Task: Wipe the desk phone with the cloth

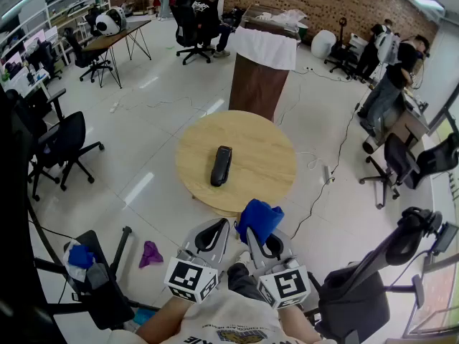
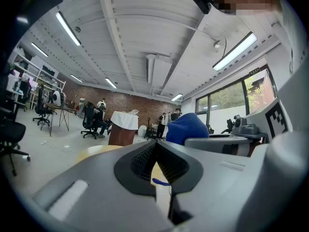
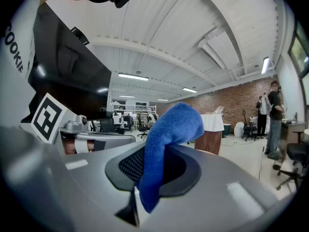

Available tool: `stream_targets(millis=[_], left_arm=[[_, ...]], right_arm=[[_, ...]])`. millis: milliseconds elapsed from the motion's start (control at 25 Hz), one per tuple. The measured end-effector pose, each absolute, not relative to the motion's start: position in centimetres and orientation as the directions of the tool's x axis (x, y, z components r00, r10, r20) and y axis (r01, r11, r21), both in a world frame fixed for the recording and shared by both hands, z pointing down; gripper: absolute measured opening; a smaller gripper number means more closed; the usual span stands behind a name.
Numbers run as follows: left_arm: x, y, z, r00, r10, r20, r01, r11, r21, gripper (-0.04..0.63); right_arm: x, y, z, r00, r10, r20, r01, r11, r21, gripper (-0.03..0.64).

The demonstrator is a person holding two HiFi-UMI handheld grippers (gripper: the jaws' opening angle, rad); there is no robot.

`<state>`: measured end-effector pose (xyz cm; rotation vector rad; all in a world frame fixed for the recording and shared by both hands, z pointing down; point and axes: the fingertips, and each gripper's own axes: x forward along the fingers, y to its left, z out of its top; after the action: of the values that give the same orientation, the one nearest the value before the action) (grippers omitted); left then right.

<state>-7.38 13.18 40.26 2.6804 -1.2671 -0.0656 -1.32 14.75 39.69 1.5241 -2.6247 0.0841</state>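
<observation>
A black desk phone (image 1: 221,165) lies on the round wooden table (image 1: 265,153), a little left of its middle. Both grippers are held side by side close to my body, short of the table's near edge. My right gripper (image 1: 262,233) is shut on a blue cloth (image 1: 259,219), which bunches up above its jaws; the same blue cloth (image 3: 170,132) sticks out of the jaws in the right gripper view. My left gripper (image 1: 214,233) is shut with nothing in it, its pads meeting in the left gripper view. The blue cloth (image 2: 187,128) shows to its right there.
A tall brown stand with a white cover (image 1: 259,67) is beyond the table. Black office chairs (image 1: 63,145) stand at the left, another chair (image 1: 391,165) at the right. A purple rag (image 1: 149,253) lies on the floor, and a cable (image 1: 315,199) runs near the table's right side.
</observation>
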Motion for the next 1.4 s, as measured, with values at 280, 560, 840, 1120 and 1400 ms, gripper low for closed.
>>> stream_targets(millis=[280, 560, 840, 1120, 1400], left_arm=[[-6.6, 10.2, 40.2, 0.626, -0.779, 0.045, -0.773, -0.611, 0.172, 0.0], [-5.8, 6.5, 40.5, 0.603, -0.796, 0.047, -0.791, -0.589, 0.163, 0.0], [-4.6, 2.7, 41.1, 0.589, -0.805, 0.066, -0.803, -0.574, 0.163, 0.0], [-3.3, -1.3, 41.9, 0.574, -0.813, 0.096, -0.816, -0.559, 0.143, 0.0], [-1.9, -4.9, 42.2, 0.551, -0.826, 0.119, -0.834, -0.54, 0.117, 0.0]], right_arm=[[-0.4, 11.5, 39.5, -0.502, -0.858, 0.112, -0.863, 0.505, -0.001, 0.058], [0.5, 7.9, 39.6, -0.522, -0.846, 0.107, -0.85, 0.526, 0.006, 0.058], [1.5, 3.9, 40.1, -0.538, -0.835, 0.117, -0.84, 0.542, 0.006, 0.058], [2.4, 0.2, 41.1, -0.559, -0.818, 0.137, -0.826, 0.563, -0.015, 0.058], [3.0, -2.9, 41.1, -0.598, -0.79, 0.132, -0.8, 0.599, -0.04, 0.058]])
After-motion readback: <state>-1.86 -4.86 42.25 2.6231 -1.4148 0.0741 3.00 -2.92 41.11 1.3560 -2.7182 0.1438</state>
